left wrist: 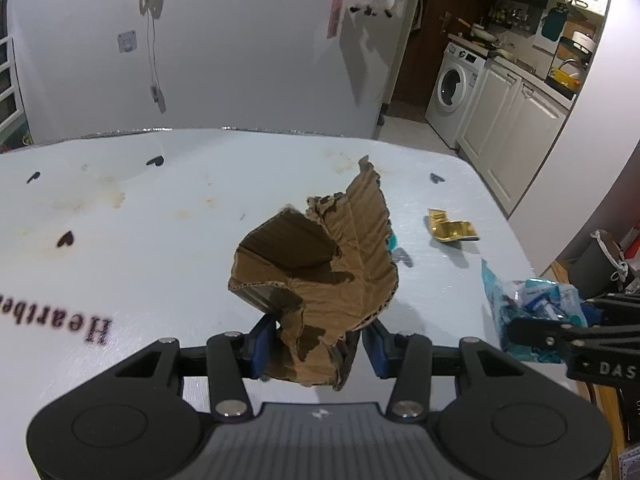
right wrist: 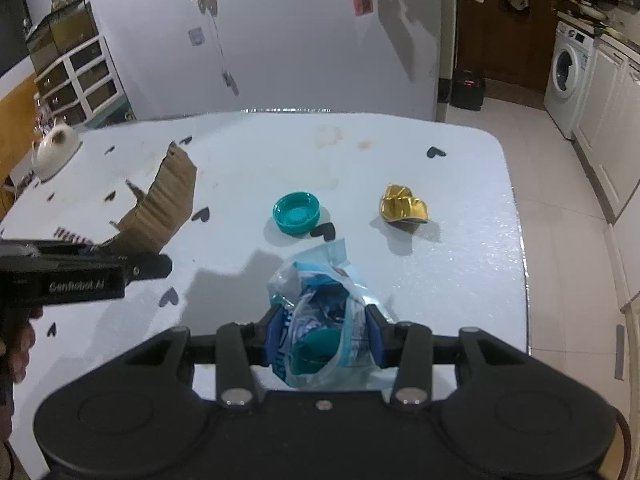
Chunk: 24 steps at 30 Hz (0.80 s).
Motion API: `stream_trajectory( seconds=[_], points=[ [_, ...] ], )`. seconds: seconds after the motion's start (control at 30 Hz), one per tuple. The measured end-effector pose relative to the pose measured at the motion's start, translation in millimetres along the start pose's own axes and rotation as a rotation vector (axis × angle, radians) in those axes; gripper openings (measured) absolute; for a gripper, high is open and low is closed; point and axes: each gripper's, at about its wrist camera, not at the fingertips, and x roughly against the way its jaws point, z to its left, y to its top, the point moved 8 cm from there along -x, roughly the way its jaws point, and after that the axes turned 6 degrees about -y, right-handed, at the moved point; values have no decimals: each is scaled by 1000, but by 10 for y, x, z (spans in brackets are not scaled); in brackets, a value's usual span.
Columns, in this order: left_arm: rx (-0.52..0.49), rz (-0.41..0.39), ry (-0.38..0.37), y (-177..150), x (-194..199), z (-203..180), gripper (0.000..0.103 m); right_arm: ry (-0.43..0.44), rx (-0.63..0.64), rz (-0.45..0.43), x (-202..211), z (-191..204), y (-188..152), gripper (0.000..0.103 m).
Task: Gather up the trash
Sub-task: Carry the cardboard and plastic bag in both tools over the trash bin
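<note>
Left tool (left wrist: pixel 318 340) of mine clamped on torn brown corrugated cardboard (left wrist: pixel 320 264), right tool (right wrist: pixel 323 340) gripping crumpled blue-and-clear plastic bag (right wrist: pixel 320 320), both above pale blue surface (right wrist: pixel 460 280).

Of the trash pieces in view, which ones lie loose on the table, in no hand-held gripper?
The teal lid and gold wrapper; the cardboard and blue plastic bag are each gripped.

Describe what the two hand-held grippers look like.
Each hand-held gripper, left and right, has a black plastic body, black linkage arms with silver rivets, two round discs and blue finger pads. White lettering marks their sides. No cables or sleeves show.
</note>
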Motion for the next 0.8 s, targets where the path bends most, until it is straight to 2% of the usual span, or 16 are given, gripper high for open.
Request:
stream_trajectory(
  seconds=[0.43,0.8],
  points=[
    [6,-40,-4,-216,527,-340,48,-32,-72,-56,506,-139,-144,44],
    [-20,-49,-4,-359,694,-666,48,-37,-127,-91,851,-331,-342,44]
  ],
)
